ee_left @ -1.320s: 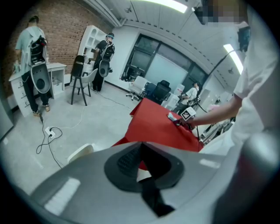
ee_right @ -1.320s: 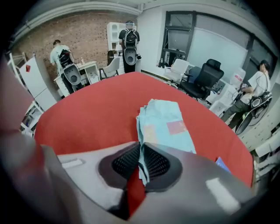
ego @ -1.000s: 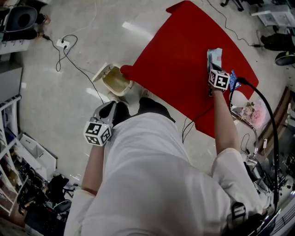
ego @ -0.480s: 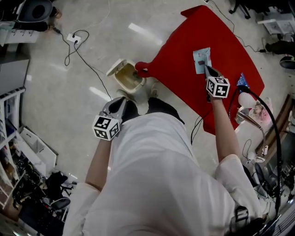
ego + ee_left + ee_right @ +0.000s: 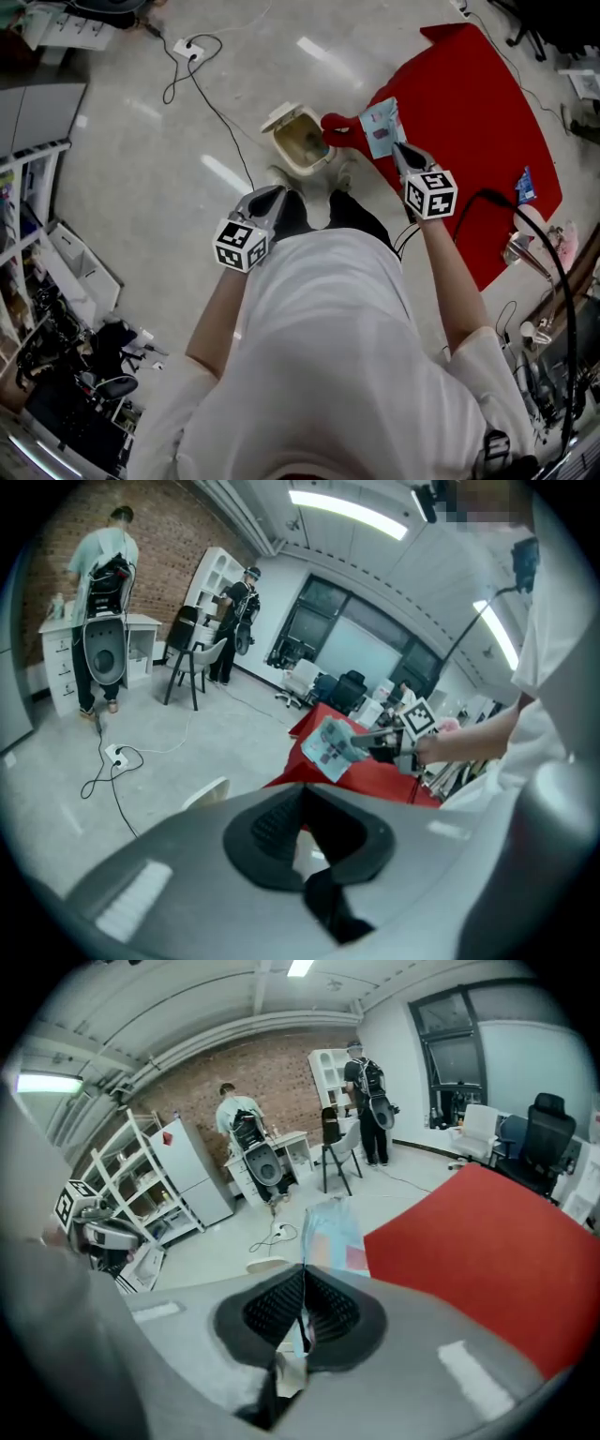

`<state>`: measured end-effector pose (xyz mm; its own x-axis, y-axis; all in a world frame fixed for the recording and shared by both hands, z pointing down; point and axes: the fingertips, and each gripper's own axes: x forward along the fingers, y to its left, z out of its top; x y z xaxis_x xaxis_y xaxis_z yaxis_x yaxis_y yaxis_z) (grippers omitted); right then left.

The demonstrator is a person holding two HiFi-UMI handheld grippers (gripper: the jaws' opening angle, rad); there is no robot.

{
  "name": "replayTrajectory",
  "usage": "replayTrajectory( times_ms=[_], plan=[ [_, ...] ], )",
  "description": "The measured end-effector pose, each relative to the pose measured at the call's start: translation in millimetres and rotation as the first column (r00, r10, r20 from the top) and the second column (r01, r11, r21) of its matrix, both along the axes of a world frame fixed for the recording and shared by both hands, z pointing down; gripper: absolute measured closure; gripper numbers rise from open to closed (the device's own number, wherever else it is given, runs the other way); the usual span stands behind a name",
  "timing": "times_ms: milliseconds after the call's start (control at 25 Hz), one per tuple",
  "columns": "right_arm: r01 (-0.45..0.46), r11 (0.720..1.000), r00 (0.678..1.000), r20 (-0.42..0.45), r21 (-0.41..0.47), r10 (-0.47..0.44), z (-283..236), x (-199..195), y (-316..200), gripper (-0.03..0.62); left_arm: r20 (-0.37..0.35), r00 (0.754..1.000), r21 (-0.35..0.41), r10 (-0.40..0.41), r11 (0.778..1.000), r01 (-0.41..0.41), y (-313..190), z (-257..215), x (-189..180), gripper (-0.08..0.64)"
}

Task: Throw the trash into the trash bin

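A light blue snack wrapper (image 5: 380, 128) hangs in my right gripper (image 5: 397, 150), which is shut on its lower edge. The wrapper is in the air over the near corner of the red table (image 5: 469, 112), just right of the cream trash bin (image 5: 302, 145), whose lid stands open. In the right gripper view the wrapper (image 5: 330, 1237) rises from between the closed pads. My left gripper (image 5: 275, 194) is shut with nothing in it, low over the floor, near side of the bin. The left gripper view shows the wrapper (image 5: 328, 747) from the side.
A power strip with a black cable (image 5: 192, 47) lies on the floor beyond the bin. Shelves and clutter (image 5: 37, 253) line the left side. A small blue packet (image 5: 525, 185) lies on the red table. People stand at desks in the background (image 5: 246, 1138).
My right gripper has lifted the wrapper off the red table and carried it left toward the bin. The left gripper has shifted slightly closer to the bin.
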<state>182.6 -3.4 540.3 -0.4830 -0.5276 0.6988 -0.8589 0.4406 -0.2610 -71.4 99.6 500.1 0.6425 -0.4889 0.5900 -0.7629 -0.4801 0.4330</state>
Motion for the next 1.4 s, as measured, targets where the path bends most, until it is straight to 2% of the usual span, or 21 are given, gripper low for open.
replayTrajectory(
  times_ms=[240, 520, 760, 1040, 1240, 1400],
  plan=[
    [0.094, 0.995, 0.994, 0.055, -0.045, -0.092, 16, -91, 21, 0.591, -0.008, 1.000, -0.011, -0.027, 1.000, 0.026, 5, 4, -33, 0.555],
    [0.156, 0.982, 0.987, 0.064, -0.107, -0.150, 52, -154, 27, 0.591, -0.006, 0.999, -0.026, -0.047, 0.999, 0.047, 3, 17, -67, 0.555],
    [0.175, 0.972, 0.984, 0.056, -0.159, -0.168, 92, -184, 33, 0.591, 0.009, 0.999, -0.020, -0.048, 0.999, 0.048, -7, 33, -89, 0.555],
    [0.172, 0.956, 0.985, 0.058, -0.237, -0.163, 166, -207, 40, 0.591, 0.008, 0.998, -0.035, -0.069, 0.997, 0.069, -13, 64, -106, 0.555],
    [0.162, 0.946, 0.987, 0.043, -0.280, -0.156, 227, -218, 36, 0.591, 0.065, 0.998, 0.003, -0.005, 1.000, 0.005, -16, 87, -109, 0.555],
    [0.150, 0.942, 0.989, 0.039, -0.299, -0.145, 279, -225, 29, 0.591, 0.097, 0.995, 0.036, 0.013, 0.999, -0.016, -23, 115, -107, 0.555]
  ],
)
